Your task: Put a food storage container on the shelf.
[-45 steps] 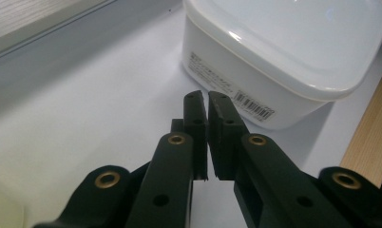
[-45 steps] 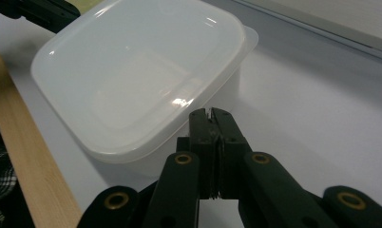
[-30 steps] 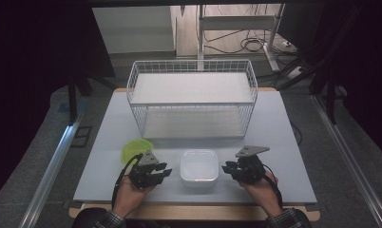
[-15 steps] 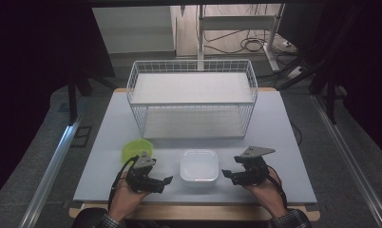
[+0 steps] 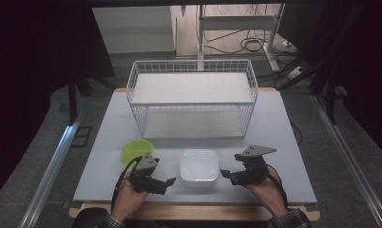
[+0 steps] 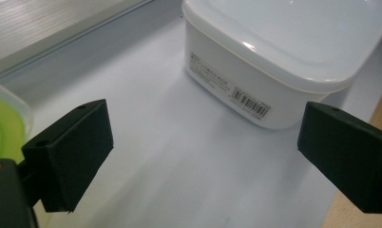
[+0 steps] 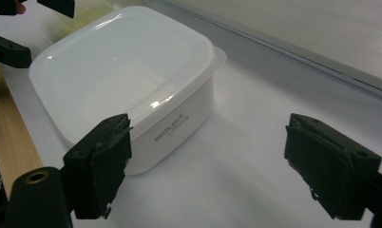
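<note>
- High view: white lidded container point(image 5: 199, 166) sits on the desk point(image 5: 284, 137) between left tool point(image 5: 166, 184) and right tool point(image 5: 225, 175), near a green lid point(image 5: 133, 149).
- Left tool view: jaws wide, barcode label point(image 6: 249, 101) visible.
- Right tool view: jaws wide, printed lettering point(image 7: 171, 129).

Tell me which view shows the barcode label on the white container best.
Left gripper view: the barcode label faces the camera on the white container side wall. The right gripper view shows another side with printed wording, no barcode. In the high view the container is seen from above; label not discernible.
</note>
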